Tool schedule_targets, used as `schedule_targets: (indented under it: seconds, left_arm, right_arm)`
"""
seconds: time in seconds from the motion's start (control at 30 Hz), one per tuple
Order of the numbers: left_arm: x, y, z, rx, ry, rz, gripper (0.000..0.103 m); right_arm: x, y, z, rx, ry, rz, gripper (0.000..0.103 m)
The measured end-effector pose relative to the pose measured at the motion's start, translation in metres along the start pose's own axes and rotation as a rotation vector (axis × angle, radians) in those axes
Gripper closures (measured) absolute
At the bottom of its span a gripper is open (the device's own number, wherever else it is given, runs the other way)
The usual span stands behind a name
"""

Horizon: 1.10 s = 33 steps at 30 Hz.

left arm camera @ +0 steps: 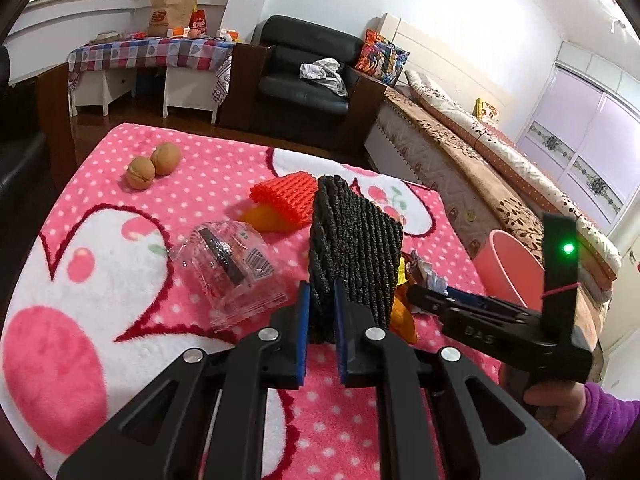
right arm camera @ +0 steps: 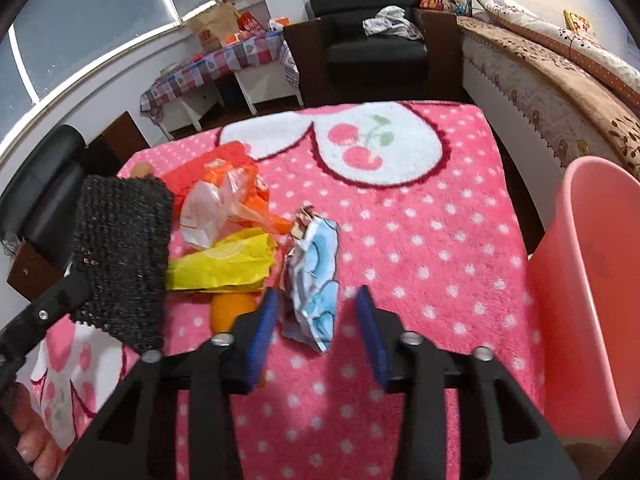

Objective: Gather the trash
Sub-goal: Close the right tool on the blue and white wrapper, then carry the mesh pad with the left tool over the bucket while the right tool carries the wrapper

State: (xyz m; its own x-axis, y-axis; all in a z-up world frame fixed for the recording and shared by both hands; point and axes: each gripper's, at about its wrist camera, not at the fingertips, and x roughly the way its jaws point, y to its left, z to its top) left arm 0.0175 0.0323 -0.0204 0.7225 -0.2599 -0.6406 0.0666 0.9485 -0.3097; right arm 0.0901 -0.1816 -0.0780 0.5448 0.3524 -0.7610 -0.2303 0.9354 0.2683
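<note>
The blanket (right arm camera: pixel 420 240) under my jaws is pink with white dots, plus white patches holding red cherries. My pads (left arm camera: pixel 304 320) are blue on black frames. The foam net (left arm camera: pixel 356 248) I grip on the left is black; another net (left arm camera: pixel 286 198) is bright orange-red. The 2 walnuts (left arm camera: pixel 154 166) are tan. One wrapper (right arm camera: pixel 316 276) is blue and white, one bag (right arm camera: pixel 224 262) yellow, one wrapper (left arm camera: pixel 232 264) clear with a barcode. The bin (right arm camera: pixel 588 280) is salmon pink.

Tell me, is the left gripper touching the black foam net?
Touching. In the left wrist view, the left gripper has both blue pads pressed against the black foam net, holding it upright.
</note>
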Motion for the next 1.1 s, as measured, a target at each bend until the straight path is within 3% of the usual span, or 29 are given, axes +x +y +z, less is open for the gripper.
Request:
schedule_targets:
  seconds: [0.07, 0.2, 1.1]
  left_arm:
    - [0.0, -0.001, 0.0, 0.003, -0.002, -0.002, 0.092]
    - [-0.002, -0.004, 0.003, 0.006, -0.008, -0.013, 0.092]
    - [-0.01, -0.071, 0.01, 0.115, -0.032, -0.084, 0.092]
  right_arm:
    - [0.0, -0.001, 0.001, 0.0, 0.0, 0.005, 0.083]
    - [-0.01, -0.001, -0.001, -0.007, -0.02, -0.008, 0.09]
    - [-0.129, -0.027, -0.032, 0.023, -0.204, -0.099, 0.09]
